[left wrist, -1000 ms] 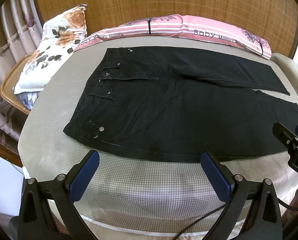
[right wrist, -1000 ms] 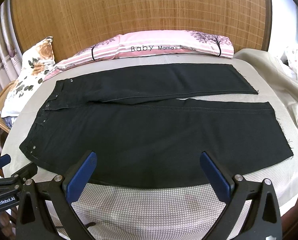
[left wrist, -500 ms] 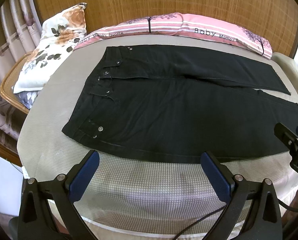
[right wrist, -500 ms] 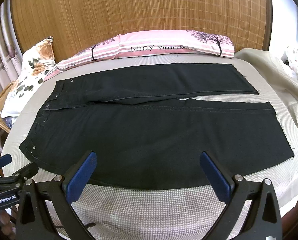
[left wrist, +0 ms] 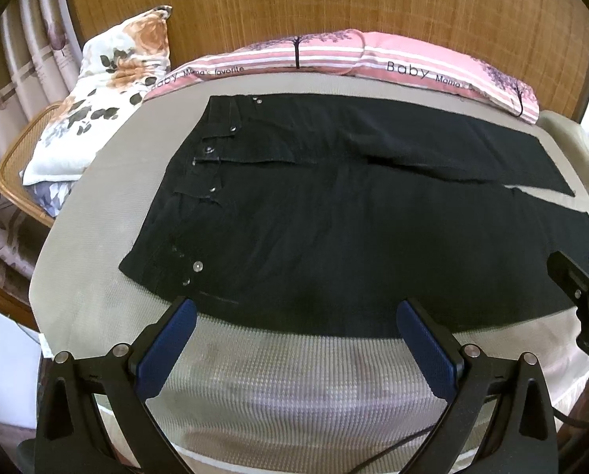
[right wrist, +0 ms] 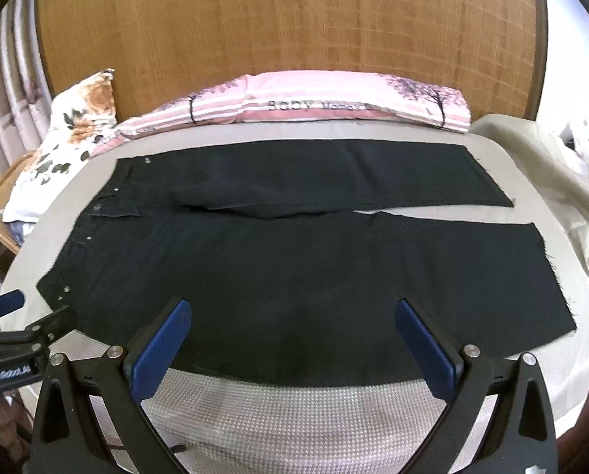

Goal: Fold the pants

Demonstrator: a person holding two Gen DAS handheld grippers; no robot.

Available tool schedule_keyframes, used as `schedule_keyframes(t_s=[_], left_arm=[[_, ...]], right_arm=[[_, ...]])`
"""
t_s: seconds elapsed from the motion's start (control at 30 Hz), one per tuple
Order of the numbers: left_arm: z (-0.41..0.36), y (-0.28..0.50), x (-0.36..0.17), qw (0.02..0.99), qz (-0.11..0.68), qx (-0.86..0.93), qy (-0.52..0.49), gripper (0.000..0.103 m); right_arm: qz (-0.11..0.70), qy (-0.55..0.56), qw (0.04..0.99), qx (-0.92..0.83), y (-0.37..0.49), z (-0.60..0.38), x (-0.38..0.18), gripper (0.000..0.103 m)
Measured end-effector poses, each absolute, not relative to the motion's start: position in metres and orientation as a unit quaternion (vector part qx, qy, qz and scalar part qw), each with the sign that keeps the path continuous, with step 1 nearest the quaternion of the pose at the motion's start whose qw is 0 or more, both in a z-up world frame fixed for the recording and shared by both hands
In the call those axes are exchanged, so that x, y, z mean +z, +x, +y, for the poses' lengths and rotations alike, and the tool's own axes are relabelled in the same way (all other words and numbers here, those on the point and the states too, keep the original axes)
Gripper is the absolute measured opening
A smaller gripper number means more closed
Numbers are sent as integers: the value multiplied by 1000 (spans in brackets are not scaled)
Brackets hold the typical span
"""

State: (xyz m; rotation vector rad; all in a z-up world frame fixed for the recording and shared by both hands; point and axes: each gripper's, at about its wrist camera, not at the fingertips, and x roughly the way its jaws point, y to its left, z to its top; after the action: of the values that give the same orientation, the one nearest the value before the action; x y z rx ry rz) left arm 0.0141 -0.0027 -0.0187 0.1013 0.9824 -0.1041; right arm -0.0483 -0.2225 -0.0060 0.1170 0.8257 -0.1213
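Observation:
Black pants (left wrist: pixel 334 213) lie flat and spread out on the beige bed, waistband at the left, both legs running to the right, with a narrow gap between the leg ends. They also show in the right wrist view (right wrist: pixel 314 260). My left gripper (left wrist: pixel 294 316) is open and empty, hovering at the near edge of the pants by the waistband side. My right gripper (right wrist: pixel 290 316) is open and empty, over the near edge of the closer leg. Each gripper shows at the edge of the other's view.
A pink striped pillow (left wrist: pixel 353 59) lies along the woven headboard behind the pants. A floral pillow (left wrist: pixel 97 91) leans at the back left over a rattan chair (left wrist: pixel 14 166). A beige blanket (right wrist: pixel 539 181) is bunched at the right. The bed edge (right wrist: pixel 294 426) is near me.
Both grippers have moved slightly forward and lower toward the near edge of the pants. The right view has tilted down. The pants have not moved.

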Motion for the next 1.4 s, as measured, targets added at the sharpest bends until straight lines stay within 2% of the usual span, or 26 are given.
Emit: schedule_keyframes(t_s=[0.23, 0.43, 0.6, 0.67, 0.9, 1.07, 1.2, 1.4], left_arm=[[13, 35, -3, 889, 452, -65, 31, 101], [49, 84, 14, 898, 436, -49, 15, 101], [80, 139, 21, 901, 431, -42, -4, 96], [95, 169, 20, 901, 431, -41, -15, 88], [127, 261, -4, 883, 455, -90, -77, 74], [142, 316, -43, 847, 496, -131, -138, 55], [152, 346, -76, 829, 516, -135, -167, 50], [155, 371, -97, 808, 526, -179, -196, 38]], right_arm=[[420, 63, 903, -57, -35, -234, -7, 103], [437, 86, 893, -67, -10, -246, -3, 103], [403, 78, 912, 1, 18, -247, 6, 103], [415, 72, 907, 18, 36, -245, 4, 103], [428, 121, 895, 37, 84, -246, -5, 103], [429, 128, 893, 45, 114, -242, -12, 103], [437, 130, 889, 45, 134, -241, -21, 103], [461, 129, 877, 41, 161, -237, -43, 103]])
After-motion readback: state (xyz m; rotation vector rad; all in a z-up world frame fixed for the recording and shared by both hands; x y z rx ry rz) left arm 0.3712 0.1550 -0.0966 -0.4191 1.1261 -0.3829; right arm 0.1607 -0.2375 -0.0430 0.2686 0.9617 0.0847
